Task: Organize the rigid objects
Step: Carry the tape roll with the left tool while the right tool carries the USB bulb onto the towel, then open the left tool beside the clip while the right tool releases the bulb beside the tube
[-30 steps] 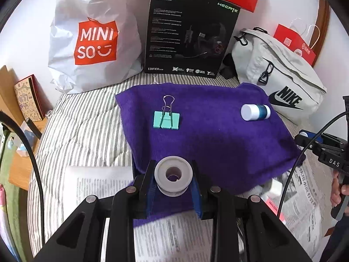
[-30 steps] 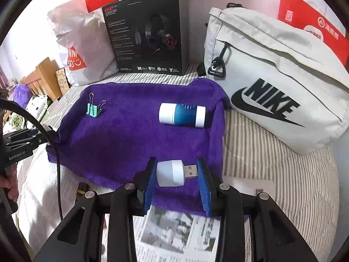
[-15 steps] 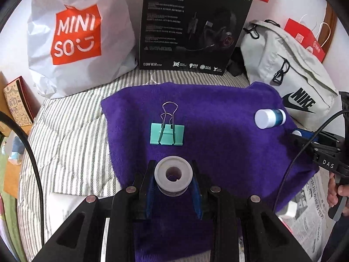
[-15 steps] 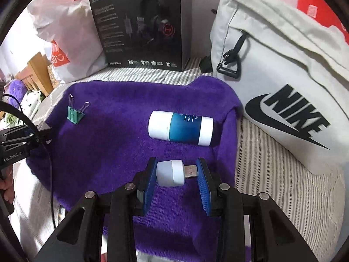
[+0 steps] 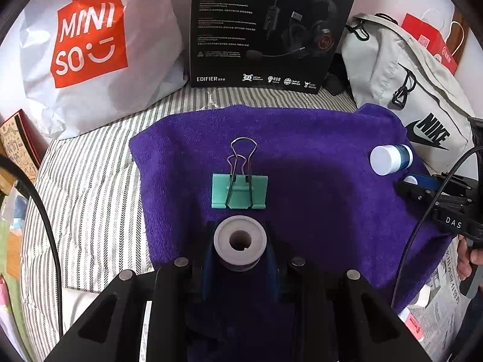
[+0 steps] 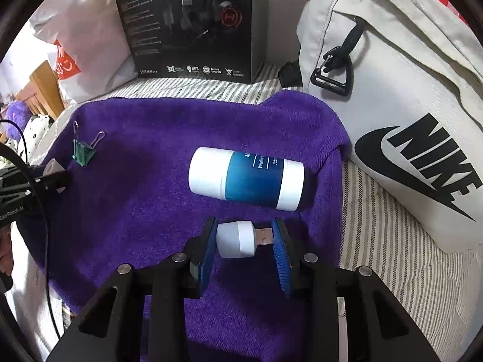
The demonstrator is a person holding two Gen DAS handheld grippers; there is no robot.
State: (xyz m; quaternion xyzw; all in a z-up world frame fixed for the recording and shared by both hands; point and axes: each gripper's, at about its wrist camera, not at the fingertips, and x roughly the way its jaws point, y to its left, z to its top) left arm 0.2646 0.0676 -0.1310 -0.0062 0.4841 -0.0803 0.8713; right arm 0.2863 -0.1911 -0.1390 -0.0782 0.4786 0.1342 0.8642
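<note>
Grey and ring-shaped, the small plastic spool (image 5: 240, 242) is sitting pinched between the blue pads of the left hand-held gripper (image 5: 240, 247), which is now hovering over the near part of the purple terry towel (image 5: 317, 181), just short of the mint-green metal binder clip (image 5: 240, 191) with its wire handles pointing away. A second ago this hand-held gripper was hanging back over the newspaper at the towel's edge; it has been carried forward, so the spool is probably about to be set down beside the clip. The right hand-held gripper (image 6: 246, 241) is doing the same with its load: it is pinching a small white USB plug-in light (image 6: 238, 239), the smooth rounded cap against one pad and the metal plug against the other, and it has advanced from the towel's near edge to just in front of the white-and-blue cylindrical plastic tube (image 6: 246, 179) lying on its side. Both carried things are now above the soft, fuzzy towel, which seems to be the gathering place, so two placements appear to remain. The towel is lying on a grey-striped bed sheet (image 5: 90, 187); behind it are standing a crinkly white shopping bag (image 5: 90, 45), a glossy black headset box (image 5: 265, 27) and a pale canvas sling bag (image 6: 407, 90).
</note>
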